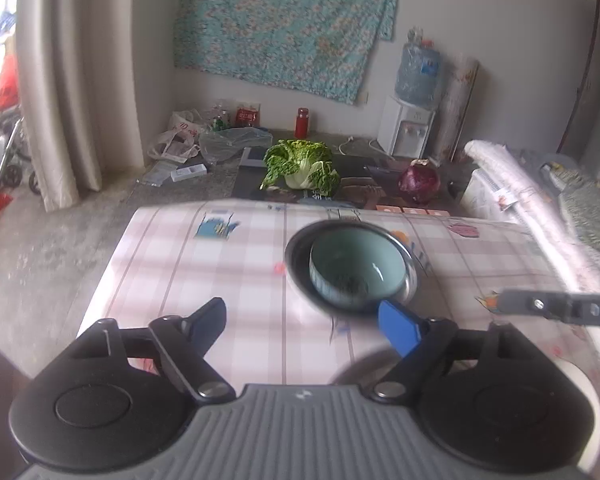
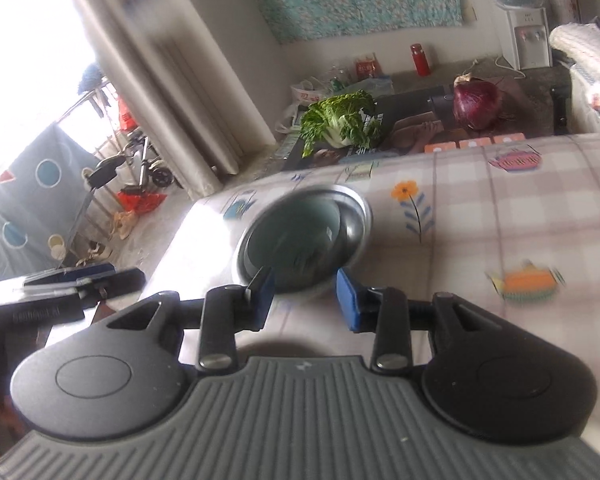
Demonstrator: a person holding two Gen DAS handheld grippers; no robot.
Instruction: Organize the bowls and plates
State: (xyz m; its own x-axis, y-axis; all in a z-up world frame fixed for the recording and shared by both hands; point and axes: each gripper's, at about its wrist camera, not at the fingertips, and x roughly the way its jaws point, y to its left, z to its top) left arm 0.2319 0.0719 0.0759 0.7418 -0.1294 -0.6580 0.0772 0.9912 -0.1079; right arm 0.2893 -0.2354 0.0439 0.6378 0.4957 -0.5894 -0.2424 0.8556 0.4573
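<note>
the green bowl [image 2: 295, 236] looks smeared, and the metal bowl [image 2: 354, 216] hides its side. the other gripper [image 1: 560, 308] is cut off at the edge.

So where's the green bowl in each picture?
Left wrist view: the glazed green ceramic bowl sits right of centre, inside the shiny steel bowl.
Right wrist view: same green bowl, centre, just beyond the tool tips.
Shared landmark: the leafy green cabbage behind.
</note>
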